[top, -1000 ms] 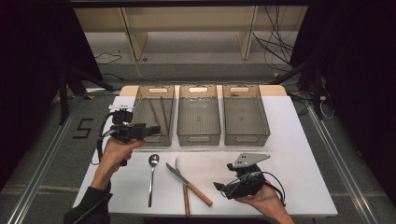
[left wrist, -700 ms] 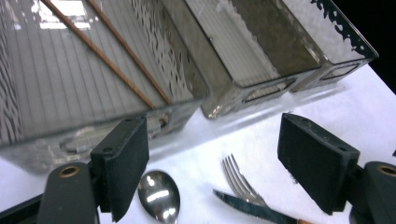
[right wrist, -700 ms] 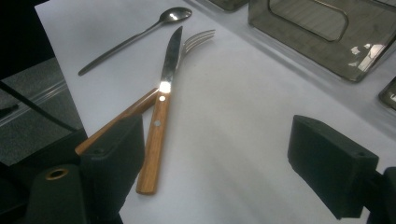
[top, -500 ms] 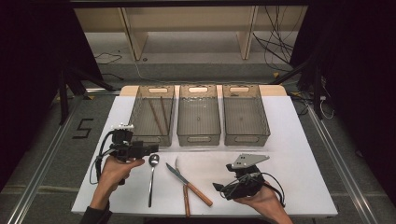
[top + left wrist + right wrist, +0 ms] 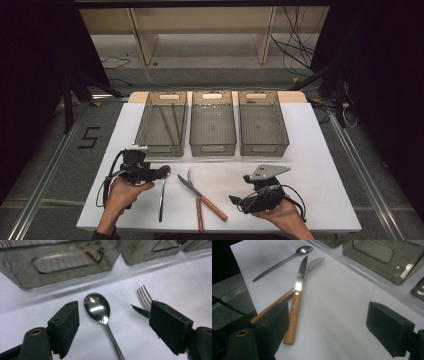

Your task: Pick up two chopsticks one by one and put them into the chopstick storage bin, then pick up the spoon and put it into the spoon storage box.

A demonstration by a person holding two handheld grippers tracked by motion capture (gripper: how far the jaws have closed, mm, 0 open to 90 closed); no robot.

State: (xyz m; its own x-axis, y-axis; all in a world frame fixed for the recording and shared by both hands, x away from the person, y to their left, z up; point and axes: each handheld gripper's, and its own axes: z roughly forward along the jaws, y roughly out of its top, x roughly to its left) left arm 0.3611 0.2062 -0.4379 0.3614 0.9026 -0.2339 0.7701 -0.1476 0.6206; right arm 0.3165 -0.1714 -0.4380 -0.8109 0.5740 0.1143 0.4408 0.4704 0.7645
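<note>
Left gripper (image 5: 164,172) hovering right over the spoon (image 5: 161,199), jaws wide and empty.

From where I'm sitting, the spoon is my landmark: it lies flat on the white table (image 5: 325,175), bowl pointing toward the left bin (image 5: 161,147), handle toward the near edge. In the left gripper view the bowl (image 5: 97,307) sits between the two spread jaws, nothing touching it as far as I can tell. Just right of the spoon, the knife (image 5: 200,191) and fork (image 5: 198,210) lie crossed, wooden handles toward me. Two chopsticks (image 5: 170,124) are inside the bin beyond the spoon. My right gripper (image 5: 234,200) is well to the right of the spoon, past the knife, also spread wide and holding nothing, resting low by the table's near edge.
</note>
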